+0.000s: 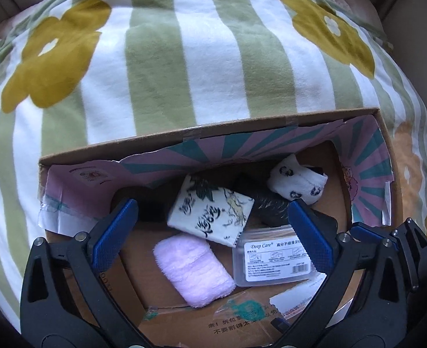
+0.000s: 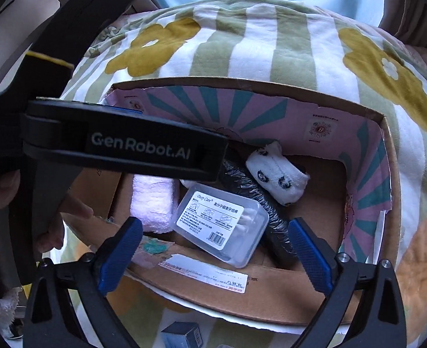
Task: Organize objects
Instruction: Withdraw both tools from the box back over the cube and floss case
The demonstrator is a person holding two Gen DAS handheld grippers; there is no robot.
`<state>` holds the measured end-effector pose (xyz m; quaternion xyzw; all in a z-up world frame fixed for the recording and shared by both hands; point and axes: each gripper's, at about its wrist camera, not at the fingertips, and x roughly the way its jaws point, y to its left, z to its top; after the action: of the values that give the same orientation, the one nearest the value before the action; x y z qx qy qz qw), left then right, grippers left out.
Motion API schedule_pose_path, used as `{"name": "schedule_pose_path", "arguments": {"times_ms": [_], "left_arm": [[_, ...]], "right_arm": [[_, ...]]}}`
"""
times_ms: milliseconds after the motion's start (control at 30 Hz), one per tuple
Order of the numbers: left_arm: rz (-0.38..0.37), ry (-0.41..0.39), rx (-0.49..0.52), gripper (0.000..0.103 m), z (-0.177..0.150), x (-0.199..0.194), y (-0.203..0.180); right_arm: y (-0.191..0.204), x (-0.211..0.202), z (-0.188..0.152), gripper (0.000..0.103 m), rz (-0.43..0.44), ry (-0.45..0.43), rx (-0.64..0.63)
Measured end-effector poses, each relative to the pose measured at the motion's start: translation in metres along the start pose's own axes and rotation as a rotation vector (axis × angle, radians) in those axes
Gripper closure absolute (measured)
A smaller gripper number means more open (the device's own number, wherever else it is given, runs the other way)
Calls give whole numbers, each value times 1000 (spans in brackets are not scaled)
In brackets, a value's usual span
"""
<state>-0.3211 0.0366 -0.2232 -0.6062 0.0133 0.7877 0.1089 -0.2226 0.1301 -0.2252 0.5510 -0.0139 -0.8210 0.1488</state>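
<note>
Left wrist view: both tongs (image 1: 212,233) (image 2: 215,253) gape empty above the boxed floss case (image 1: 274,259).

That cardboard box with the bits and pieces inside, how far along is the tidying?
Mostly done, it seems. The cardboard box already holds a pink towel, a printed packet, a clear plastic case, a rolled sock and a black bundle. Nothing is in hand: left gripper and right gripper hover open. A small blue box remains outside.
</note>
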Motion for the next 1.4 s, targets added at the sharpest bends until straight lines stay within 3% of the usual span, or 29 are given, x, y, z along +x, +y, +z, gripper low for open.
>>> {"name": "schedule_pose_path", "arguments": {"times_ms": [200, 467, 633, 833, 1133, 1400], "left_arm": [[5, -11, -11, 0, -7, -3, 3], [-4, -42, -13, 0, -11, -35, 5], [-15, -98, -30, 0, -11, -75, 6], [20, -173, -38, 0, -22, -141, 2], [35, -279, -118, 0, -78, -243, 4], [66, -311, -133, 0, -152, -296, 6]], "right_arm": [[2, -6, -6, 3, -18, 0, -5], [5, -34, -4, 3, -46, -17, -4], [14, -64, -4, 3, -79, -45, -41], [20, -117, -7, 3, -60, -109, -11], [29, -205, -24, 3, -118, -208, 92], [47, -250, -54, 3, -152, -228, 103]]}}
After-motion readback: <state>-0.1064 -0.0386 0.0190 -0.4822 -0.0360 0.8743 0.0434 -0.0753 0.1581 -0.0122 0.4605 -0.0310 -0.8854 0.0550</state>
